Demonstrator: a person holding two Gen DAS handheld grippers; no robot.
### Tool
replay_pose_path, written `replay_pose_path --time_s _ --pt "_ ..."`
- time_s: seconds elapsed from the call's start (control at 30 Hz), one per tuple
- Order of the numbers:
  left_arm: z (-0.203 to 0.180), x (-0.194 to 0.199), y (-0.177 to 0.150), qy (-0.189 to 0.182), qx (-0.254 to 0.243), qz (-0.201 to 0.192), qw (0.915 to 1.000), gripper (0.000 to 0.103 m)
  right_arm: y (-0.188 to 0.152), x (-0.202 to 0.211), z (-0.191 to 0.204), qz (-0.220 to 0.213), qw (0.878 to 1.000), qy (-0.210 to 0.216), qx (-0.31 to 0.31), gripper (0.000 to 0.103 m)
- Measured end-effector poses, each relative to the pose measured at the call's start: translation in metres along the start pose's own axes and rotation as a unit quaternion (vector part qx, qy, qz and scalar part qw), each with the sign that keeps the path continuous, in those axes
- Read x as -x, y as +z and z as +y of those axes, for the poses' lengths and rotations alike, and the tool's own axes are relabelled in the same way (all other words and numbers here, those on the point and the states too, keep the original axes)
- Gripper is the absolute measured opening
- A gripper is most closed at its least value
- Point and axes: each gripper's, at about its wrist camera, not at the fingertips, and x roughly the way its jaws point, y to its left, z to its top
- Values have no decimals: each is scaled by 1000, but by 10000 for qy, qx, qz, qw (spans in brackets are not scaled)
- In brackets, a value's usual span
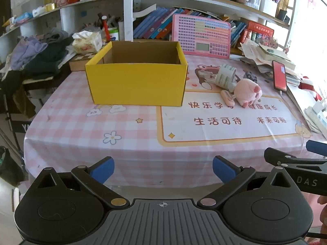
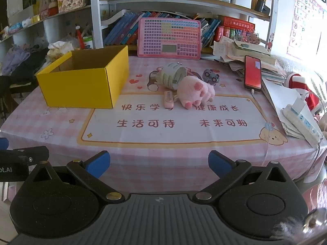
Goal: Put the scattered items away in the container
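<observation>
The right gripper (image 2: 159,164) hangs off the near edge of the counter (image 2: 184,159), jaws wide apart and empty; the left gripper (image 1: 163,169) likewise; the pink plush (image 2: 194,94) lies at about 1 o'clock from the right one, farther right at 1 to 2 o'clock from the left, so the right looks nearer; the yellow box (image 2: 81,87) sits at 11 o'clock; a small pink case (image 2: 168,100) touches the plush, its long axis pointing away.
</observation>
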Motion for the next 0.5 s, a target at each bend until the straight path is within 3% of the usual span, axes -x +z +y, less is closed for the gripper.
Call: replay_pose_path --time_s 0.2,0.33,0.5 --pt "-12 -5 2 74 -378 -169 9991 103 0 -6 -1 71 9999 -122 71 103" --pt "-23 -8 5 -237 -576 -261 9977 103 3 -11 -8 60 9998 -180 -14 102" --pt "-30 -21 11 -364 -627 -185 9972 102 9 -23 -19 140 9995 -237 -151 102"
